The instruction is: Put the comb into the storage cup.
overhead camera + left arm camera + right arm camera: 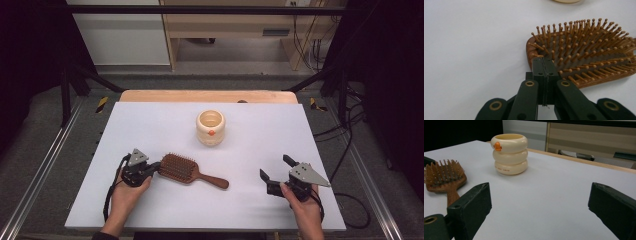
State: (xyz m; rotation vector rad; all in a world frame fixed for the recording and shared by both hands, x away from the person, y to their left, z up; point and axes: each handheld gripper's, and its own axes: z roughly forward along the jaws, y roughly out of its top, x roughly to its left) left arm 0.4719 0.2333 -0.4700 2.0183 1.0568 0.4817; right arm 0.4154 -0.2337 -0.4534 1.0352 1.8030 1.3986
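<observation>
A wooden hairbrush (187,171) lies bristles up on the white table (150,125), with its handle pointing right. My left gripper (156,166) is shut, its jaws pressed flat together with nothing between them. In the left gripper view its tips (544,60) rest against the near rim of the hairbrush's head (586,57), among the outer bristles. A cream ringed cup (210,127) with an orange dot stands upright behind the brush. My right gripper (274,166) is open at the table's right, empty, and faces the cup (510,153) and the brush (445,176).
The table's wooden far edge (207,96) borders a drop to the floor. Metal rails (45,165) run along both sides of the table. Cables (350,125) trail on the floor at the right.
</observation>
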